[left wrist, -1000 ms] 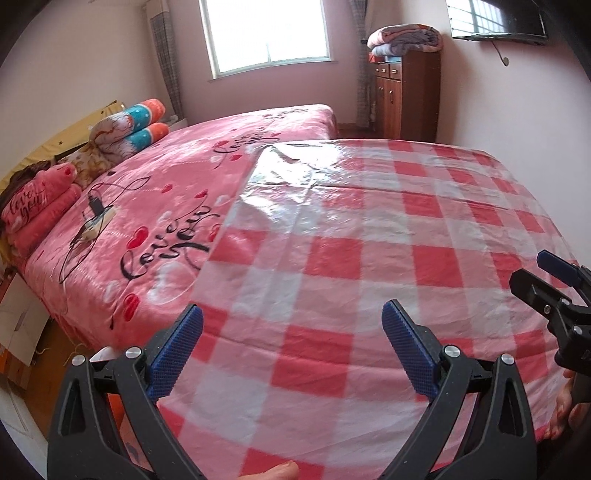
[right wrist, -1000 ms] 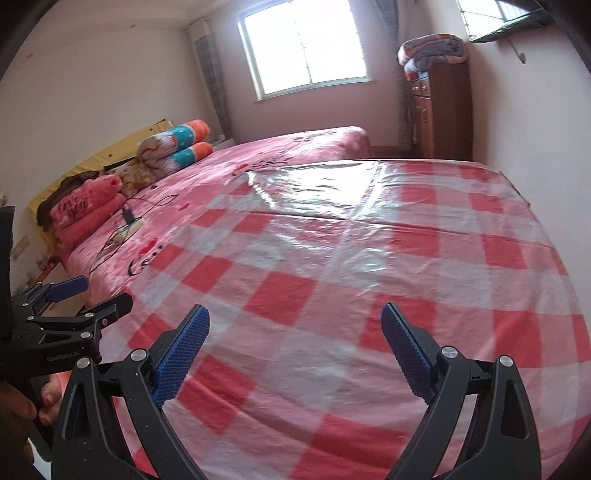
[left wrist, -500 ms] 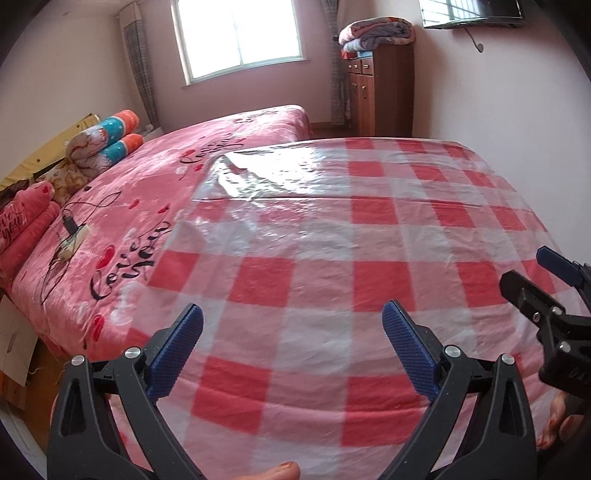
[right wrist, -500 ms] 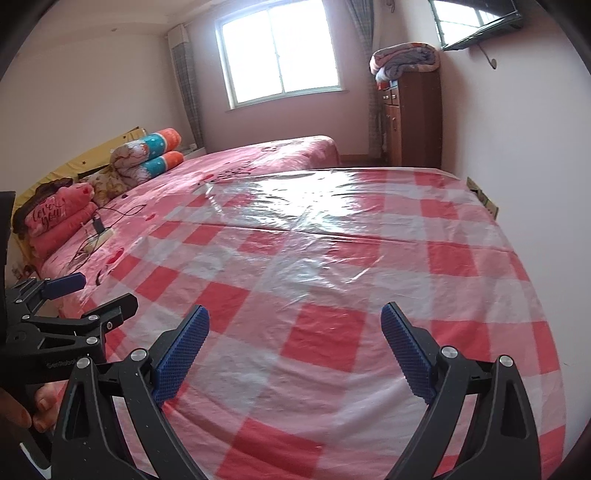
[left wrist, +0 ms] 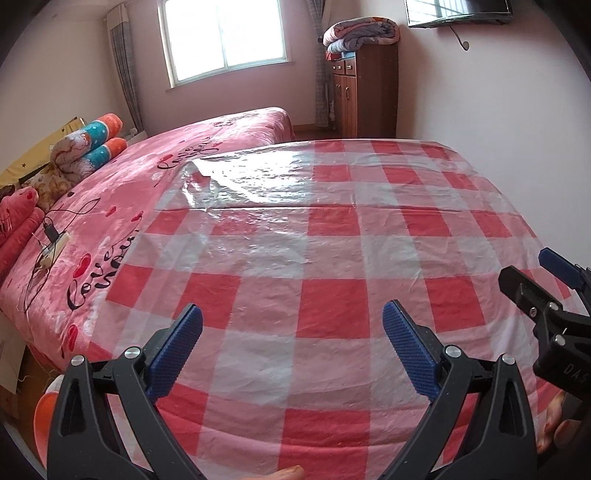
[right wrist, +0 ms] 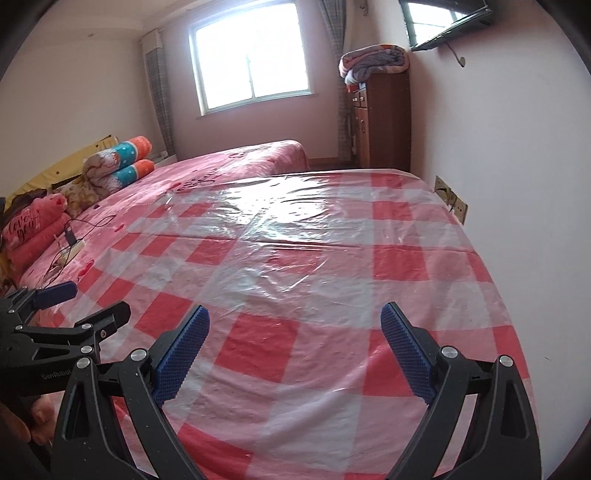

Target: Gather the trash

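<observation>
Both claws released: our left claw (left wrist: pixel 291 332) hangs with its blue pads spread wide and nothing between them; our right claw (right wrist: pixel 293 330) the same, side by side with it at the near edge of the checked sheet (left wrist: pixel 332 266).

Item: trash. None that we can identify in either view. No wrapper, scrap or bin shows on the sheet or on the pink bedspread (left wrist: pixel 122 206) beside it.

Item: checked sheet, red and white, thin glossy plastic, laid flat over a raised surface against the wall. We judge it the likeliest thing to be collected, though the pictures do not settle this. Far left corner (left wrist: pixel 192 173) curls upward; a fold line crosses the middle; wrinkles throughout.

Handling, as we judge it: very light, limp, no stiffness at all; slick under the pads; liable to stretch or tear if pulled hard. It will billow and drag instead of lifting as one piece.

Where to take hold: at the near edge below the claws, or the lifted far corner, pinching a gathered fold, since a single layer lying flat gives the pads nothing to close on.

Other entries: power strip with charger (left wrist: pixel 51 240) on the bedspread; rolled quilts (left wrist: pixel 88 147) by the headboard; wooden cabinet (left wrist: pixel 365 92) with folded blankets (left wrist: pixel 360 33) on top; window (left wrist: pixel 225 37).
</observation>
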### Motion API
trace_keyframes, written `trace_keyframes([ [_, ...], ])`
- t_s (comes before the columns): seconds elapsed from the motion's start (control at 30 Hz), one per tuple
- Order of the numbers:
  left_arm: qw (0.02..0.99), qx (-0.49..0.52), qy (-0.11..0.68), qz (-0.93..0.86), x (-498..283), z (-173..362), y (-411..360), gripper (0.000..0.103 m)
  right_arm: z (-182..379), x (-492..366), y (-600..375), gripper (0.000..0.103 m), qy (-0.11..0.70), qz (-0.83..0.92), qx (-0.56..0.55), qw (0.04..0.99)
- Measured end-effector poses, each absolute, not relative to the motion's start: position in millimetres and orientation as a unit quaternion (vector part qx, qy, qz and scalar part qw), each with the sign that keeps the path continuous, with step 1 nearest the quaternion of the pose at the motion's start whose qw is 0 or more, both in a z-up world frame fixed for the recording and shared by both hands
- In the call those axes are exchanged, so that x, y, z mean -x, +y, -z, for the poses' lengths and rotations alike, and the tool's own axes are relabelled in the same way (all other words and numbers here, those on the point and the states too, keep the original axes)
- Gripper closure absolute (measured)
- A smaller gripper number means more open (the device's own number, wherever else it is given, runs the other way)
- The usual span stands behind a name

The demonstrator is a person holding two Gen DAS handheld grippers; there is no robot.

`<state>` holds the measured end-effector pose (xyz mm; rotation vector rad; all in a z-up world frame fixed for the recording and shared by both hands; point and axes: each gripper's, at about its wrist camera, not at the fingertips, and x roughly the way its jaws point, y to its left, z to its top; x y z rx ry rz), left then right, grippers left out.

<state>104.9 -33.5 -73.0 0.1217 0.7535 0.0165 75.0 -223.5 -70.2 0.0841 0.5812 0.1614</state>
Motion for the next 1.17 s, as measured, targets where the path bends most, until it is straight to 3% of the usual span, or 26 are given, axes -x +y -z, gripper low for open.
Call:
trace_keyframes([
  [0.7, 0.927, -0.056, 0.372, -0.003, -122, 85, -49, 0.005, 75, -88, -233, 0.01, 0.308, -0.059, -0.052, 0.948],
  [1.17, 0.901, -0.052, 0.429, -0.023, -160, 114, -62, 0.004, 100, -126, -222, 0.008, 0.408, -0.034, -0.021, 0.912],
])
